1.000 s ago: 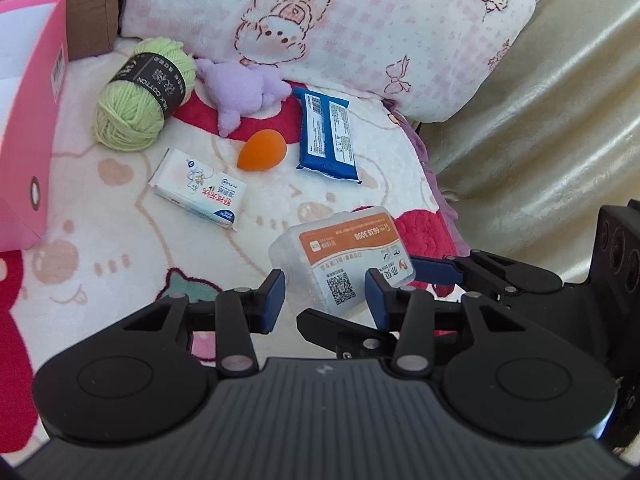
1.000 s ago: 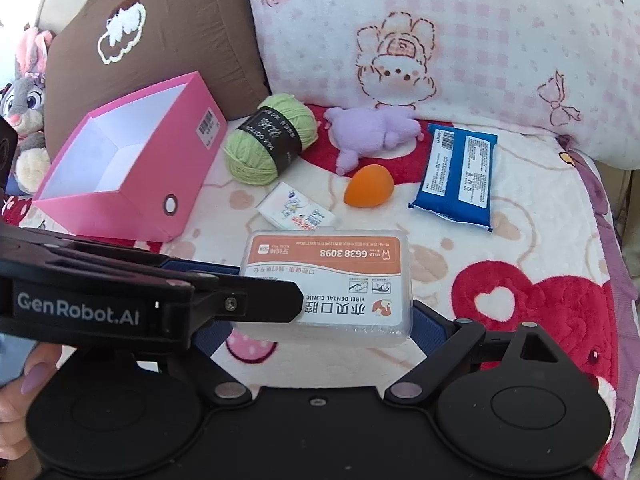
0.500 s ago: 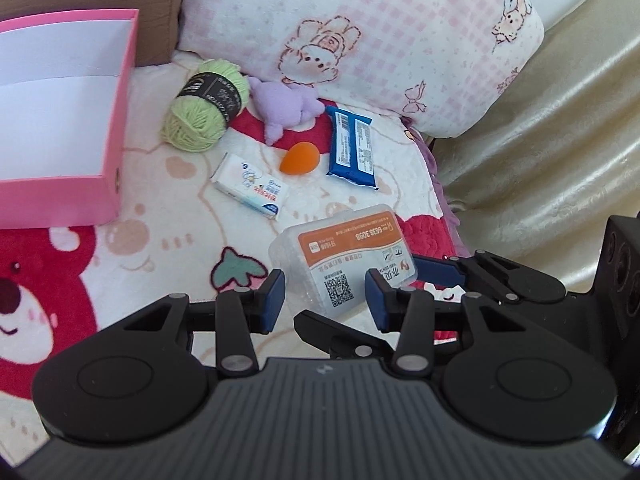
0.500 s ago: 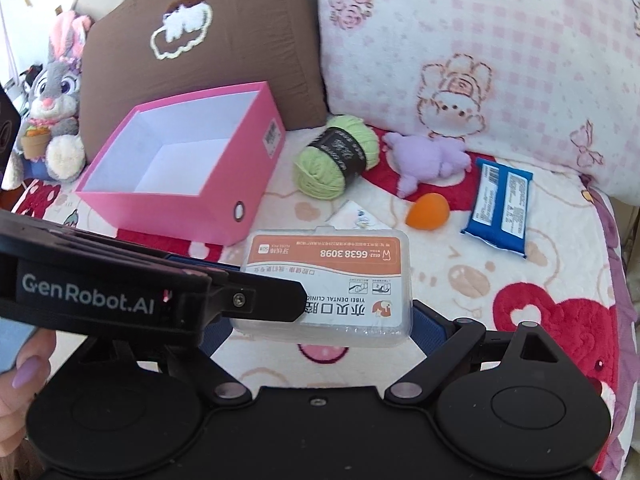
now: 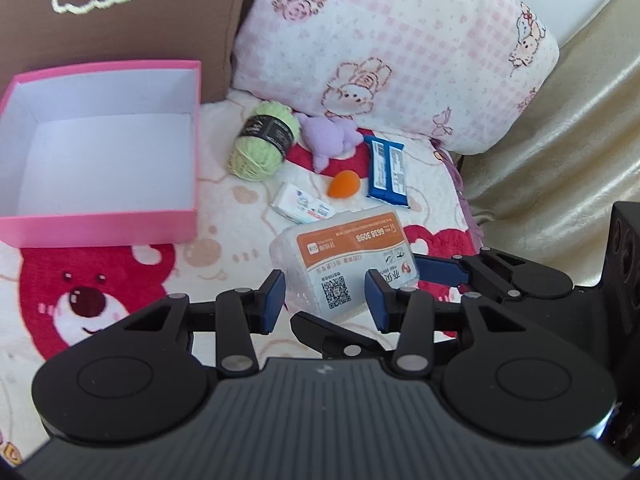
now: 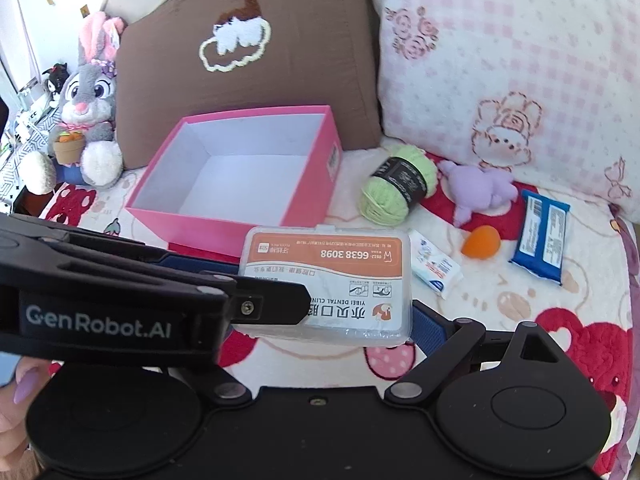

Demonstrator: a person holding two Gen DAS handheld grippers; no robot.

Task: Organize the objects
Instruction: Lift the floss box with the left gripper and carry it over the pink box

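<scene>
A clear plastic floss box [image 6: 328,280] with an orange label hangs above the blanket, and my right gripper [image 6: 326,316] is shut on it. Its right finger presses the box's lower right corner; the left finger is hidden behind the other gripper. My left gripper [image 5: 326,300] stands with its blue pads apart, and the floss box's [image 5: 344,260] near corner shows in the gap. I see no pad pressing on it. The pink box [image 6: 224,228] lies open and empty just beyond, to the left.
On the blanket lie a green yarn ball [image 6: 396,188], a purple plush [image 6: 476,188], an orange sponge [image 6: 480,240], a blue packet [image 6: 540,236] and a small white carton [image 6: 436,268]. A brown pillow [image 6: 240,80] and a pink pillow [image 6: 500,60] stand behind. A bunny toy [image 6: 90,100] sits far left.
Both grippers have risen and drawn back together, with the floss box still in the right one. The pink box has come fully into both views and the loose items look smaller.
</scene>
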